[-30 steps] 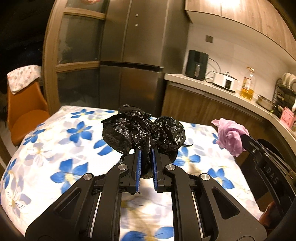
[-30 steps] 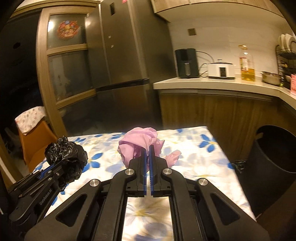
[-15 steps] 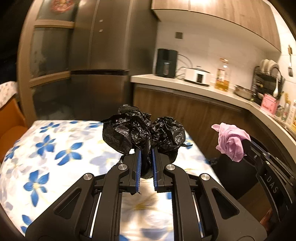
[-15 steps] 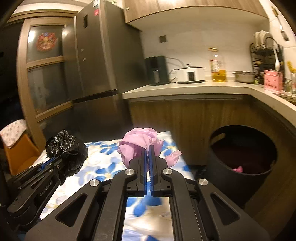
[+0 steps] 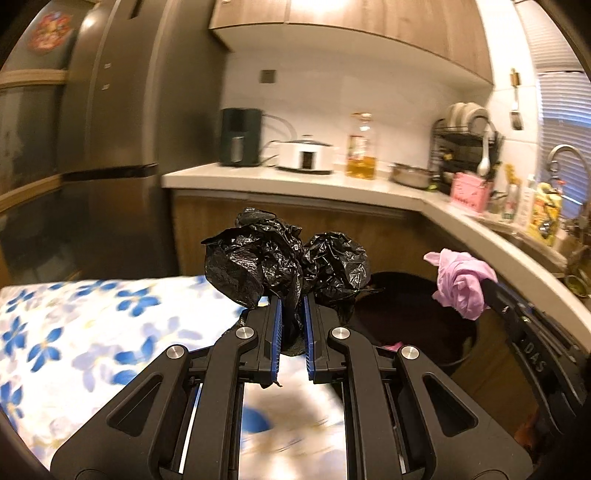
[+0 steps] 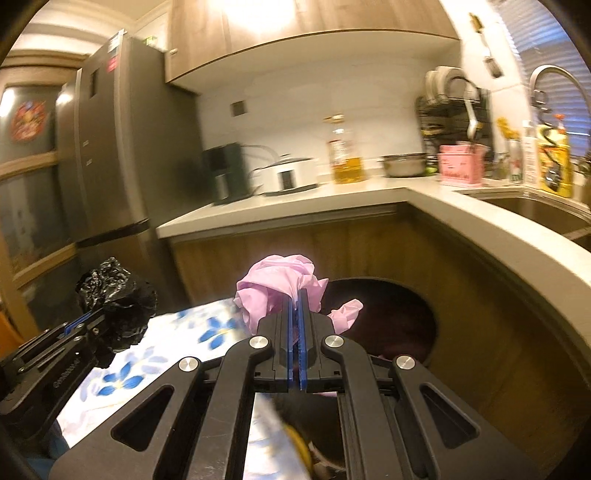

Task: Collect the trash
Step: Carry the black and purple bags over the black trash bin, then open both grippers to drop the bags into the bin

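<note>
Now you're on the carry, left gripper (image 5: 292, 334) clamped on the crumpled black bag (image 5: 284, 266) and right gripper (image 6: 296, 334) pinching the pink bag (image 6: 280, 284), both near the dark bin (image 6: 417, 314); next, get them above its mouth and release.

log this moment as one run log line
left gripper: shut on black bag | right gripper: shut on pink bag | bin: ahead

Warm-lit kitchen: grey fridge (image 5: 110, 110), wooden cabinets (image 5: 351, 26), perhaps blinds (image 5: 565, 99).
</note>
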{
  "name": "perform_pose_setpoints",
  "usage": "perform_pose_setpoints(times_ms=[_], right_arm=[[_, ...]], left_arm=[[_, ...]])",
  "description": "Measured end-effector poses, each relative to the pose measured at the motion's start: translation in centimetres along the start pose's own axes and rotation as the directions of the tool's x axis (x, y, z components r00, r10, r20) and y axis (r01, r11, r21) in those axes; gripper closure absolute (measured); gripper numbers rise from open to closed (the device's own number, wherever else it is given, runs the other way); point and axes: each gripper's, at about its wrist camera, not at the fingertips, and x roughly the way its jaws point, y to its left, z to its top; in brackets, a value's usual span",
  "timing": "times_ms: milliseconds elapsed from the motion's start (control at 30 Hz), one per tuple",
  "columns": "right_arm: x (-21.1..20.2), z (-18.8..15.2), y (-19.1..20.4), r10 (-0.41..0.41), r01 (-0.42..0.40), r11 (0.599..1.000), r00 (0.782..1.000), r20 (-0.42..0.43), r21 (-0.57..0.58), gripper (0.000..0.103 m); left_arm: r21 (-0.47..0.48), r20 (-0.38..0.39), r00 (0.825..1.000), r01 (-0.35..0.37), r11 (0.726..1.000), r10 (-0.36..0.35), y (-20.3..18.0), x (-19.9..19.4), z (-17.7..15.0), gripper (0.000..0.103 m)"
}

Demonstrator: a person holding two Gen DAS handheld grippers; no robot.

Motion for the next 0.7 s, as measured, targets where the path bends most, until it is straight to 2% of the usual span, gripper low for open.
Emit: perform_pose_setpoints(times_ms=[167, 267, 400, 700], right_arm=[[1.0, 0.5, -3.2, -0.045, 0.045, 0.999, 0.999, -0.002, 0.024, 0.100], [1.6, 0.6, -4.3, -0.059, 0.059, 0.998, 0.998, 0.000, 0.031, 0.100], [2.6, 0.9, -5.6, -0.063, 0.063, 0.997, 0.998, 0.000, 0.041, 0.100], [4.6, 1.1, -6.1, -0.056, 0.057, 0.997, 0.998, -0.018, 0.052, 0.097]], left_arm=[[0.026, 0.021, 0.992, 0.126, 0.992, -0.127, -4.2, 2.2, 0.9, 0.093], [0.048, 0.016, 0.986, 0.167, 0.985, -0.168, -6.0, 3.7, 1.1, 0.093], [0.049, 0.005, 0.978, 0.208, 0.977, -0.209, -7.2, 5.4, 1.1, 0.093], [0.067, -0.013, 0.972, 0.237, 0.969, -0.236, -8.4, 8.1, 1.1, 0.092]])
